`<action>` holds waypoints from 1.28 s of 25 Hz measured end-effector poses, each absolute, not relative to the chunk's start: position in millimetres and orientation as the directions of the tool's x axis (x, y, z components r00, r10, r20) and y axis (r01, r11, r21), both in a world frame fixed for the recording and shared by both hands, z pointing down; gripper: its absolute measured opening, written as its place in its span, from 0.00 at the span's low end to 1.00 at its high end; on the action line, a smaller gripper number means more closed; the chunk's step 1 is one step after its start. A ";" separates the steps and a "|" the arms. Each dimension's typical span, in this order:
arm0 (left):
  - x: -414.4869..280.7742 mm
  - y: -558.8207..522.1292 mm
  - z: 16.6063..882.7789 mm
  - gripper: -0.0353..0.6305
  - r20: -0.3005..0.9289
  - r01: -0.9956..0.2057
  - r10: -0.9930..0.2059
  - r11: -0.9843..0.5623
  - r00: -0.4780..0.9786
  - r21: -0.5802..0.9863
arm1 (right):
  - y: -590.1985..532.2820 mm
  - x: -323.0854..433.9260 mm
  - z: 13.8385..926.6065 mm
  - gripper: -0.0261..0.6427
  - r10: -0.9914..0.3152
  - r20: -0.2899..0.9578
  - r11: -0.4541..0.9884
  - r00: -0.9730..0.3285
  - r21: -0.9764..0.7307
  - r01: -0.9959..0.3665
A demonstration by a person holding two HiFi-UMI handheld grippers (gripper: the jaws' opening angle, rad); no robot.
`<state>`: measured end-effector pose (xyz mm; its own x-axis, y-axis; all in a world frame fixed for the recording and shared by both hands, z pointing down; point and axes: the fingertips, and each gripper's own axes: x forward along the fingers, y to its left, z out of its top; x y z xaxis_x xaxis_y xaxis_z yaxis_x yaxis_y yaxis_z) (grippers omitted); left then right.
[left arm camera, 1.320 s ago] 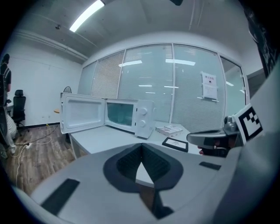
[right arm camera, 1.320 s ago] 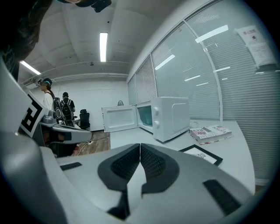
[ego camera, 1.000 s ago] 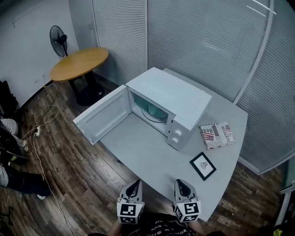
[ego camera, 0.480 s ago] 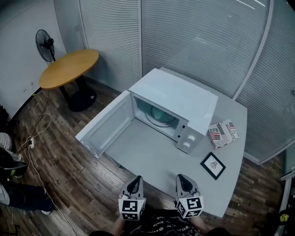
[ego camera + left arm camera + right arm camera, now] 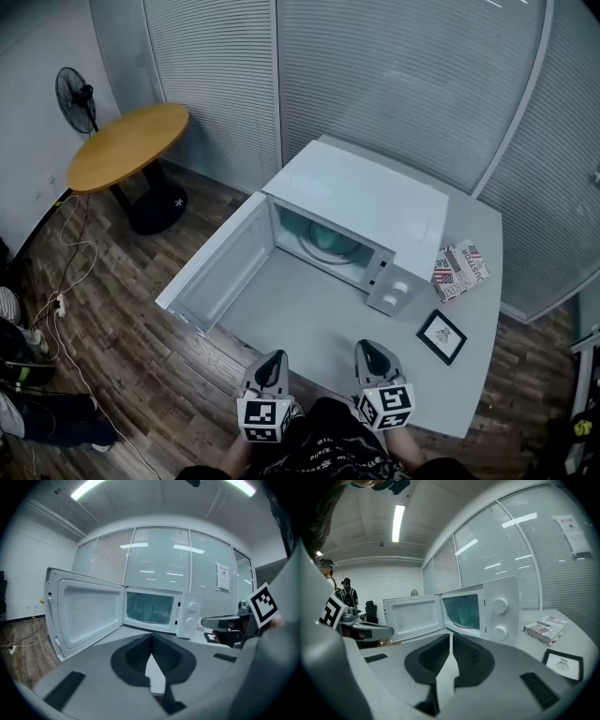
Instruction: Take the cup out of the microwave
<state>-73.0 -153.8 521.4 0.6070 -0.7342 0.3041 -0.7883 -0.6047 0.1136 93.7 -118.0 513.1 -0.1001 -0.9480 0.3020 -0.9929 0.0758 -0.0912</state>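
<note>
**Head view:** the white box microwave [image 5: 375, 202] stands at 12 o'clock of both grippers, its door [image 5: 220, 267] swung out to 9 o'clock. The left gripper [image 5: 272, 360] and right gripper [image 5: 373, 349] sit at the grey table [image 5: 309, 323] edge. Against the earlier frame, the microwave lies nearer.

**Left gripper view:** the jaws are together with nothing between them.

**Right gripper view:** the jaws are together and empty. The pale translucent cup [image 5: 464, 616] stands upright in the cavity at 12 o'clock. We judge it light, stiff and slick, best pinched across the wall at mid-height.
</note>
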 end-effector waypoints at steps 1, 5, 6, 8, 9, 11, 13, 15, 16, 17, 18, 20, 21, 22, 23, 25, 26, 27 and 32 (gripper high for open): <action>-72.2 -156.7 521.3 0.06 0.303 -0.788 -0.734 -0.604 0.608 0.117 | -123.9 94.4 511.9 0.05 -0.949 0.299 0.078 -0.102 -0.092 -0.993; -65.3 -168.0 521.3 0.06 0.305 -0.785 -0.730 -0.607 0.612 0.121 | -145.8 95.3 506.5 0.05 -0.949 0.290 0.102 -0.126 -0.098 -0.990; -64.0 -171.5 522.2 0.06 0.309 -0.788 -0.731 -0.603 0.609 0.124 | -150.7 95.5 505.3 0.05 -0.948 0.291 0.109 -0.131 -0.093 -0.990; -64.2 -179.7 523.4 0.06 0.319 -0.799 -0.738 -0.587 0.594 0.129 | -160.6 94.7 504.3 0.07 -0.942 0.300 0.135 -0.152 -0.079 -0.988; -64.3 -183.5 522.5 0.06 0.321 -0.804 -0.743 -0.581 0.588 0.127 | -165.4 93.7 504.3 0.13 -0.937 0.307 0.154 -0.169 -0.071 -0.985; -63.3 -190.4 519.6 0.06 0.320 -0.807 -0.747 -0.579 0.582 0.118 | -175.1 93.3 503.5 0.21 -0.928 0.317 0.184 -0.194 -0.064 -0.981; -62.6 -196.0 518.5 0.06 0.324 -0.810 -0.749 -0.576 0.578 0.113 | -185.4 95.2 500.4 0.23 -0.928 0.311 0.192 -0.203 -0.067 -0.979; -62.3 -198.3 518.4 0.06 0.330 -0.812 -0.749 -0.573 0.574 0.111 | -195.0 96.7 497.3 0.26 -0.930 0.304 0.193 -0.205 -0.071 -0.979; -61.9 -198.6 518.3 0.06 0.331 -0.812 -0.749 -0.574 0.574 0.108 | -199.7 96.8 496.0 0.27 -0.931 0.301 0.194 -0.207 -0.073 -0.978; -61.4 -198.6 518.6 0.06 0.333 -0.811 -0.749 -0.576 0.574 0.102 | -204.8 96.8 494.8 0.30 -0.931 0.299 0.196 -0.209 -0.075 -0.978; -60.7 -198.3 519.6 0.06 0.336 -0.809 -0.747 -0.579 0.574 0.095 | -210.3 96.5 493.6 0.33 -0.931 0.297 0.198 -0.212 -0.077 -0.977; -59.5 -197.7 522.0 0.06 0.342 -0.806 -0.742 -0.585 0.577 0.092 | -222.5 95.5 491.6 0.38 -0.930 0.293 0.205 -0.220 -0.082 -0.975; -59.1 -197.4 521.9 0.06 0.343 -0.804 -0.739 -0.587 0.580 0.095 | -228.7 94.8 491.2 0.41 -0.929 0.294 0.207 -0.223 -0.087 -0.975; -58.9 -197.2 520.7 0.06 0.342 -0.803 -0.738 -0.588 0.582 0.098 | -234.4 94.1 491.2 0.42 -0.928 0.296 0.207 -0.225 -0.092 -0.974; -59.3 -197.2 519.6 0.06 0.341 -0.802 -0.737 -0.589 0.583 0.098 | -239.8 94.1 491.5 0.43 -0.928 0.298 0.203 -0.223 -0.097 -0.974; -62.1 -198.6 520.1 0.06 0.343 -0.805 -0.740 -0.586 0.578 0.093 | -250.3 96.3 492.4 0.47 -0.931 0.302 0.182 -0.206 -0.106 -0.977; -64.5 -200.2 521.2 0.06 0.344 -0.808 -0.744 -0.582 0.573 0.088 | -255.5 97.9 492.5 0.48 -0.933 0.302 0.170 -0.195 -0.107 -0.980; -67.2 -202.0 522.0 0.06 0.345 -0.813 -0.748 -0.577 0.567 0.085 | -260.6 99.3 492.4 0.49 -0.936 0.300 0.160 -0.184 -0.104 -0.982; -75.5 -204.7 524.1 0.06 0.360 -0.820 -0.750 -0.566 0.555 0.083 | -283.8 100.5 493.2 0.53 -0.940 0.304 0.138 -0.155 -0.077 -0.987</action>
<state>-75.5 -204.7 524.1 0.5547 -0.7503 0.3596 -0.8199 -0.5664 0.0831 100.5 -283.8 493.2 -0.1549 -0.9399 0.3042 -0.9874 0.1377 -0.0774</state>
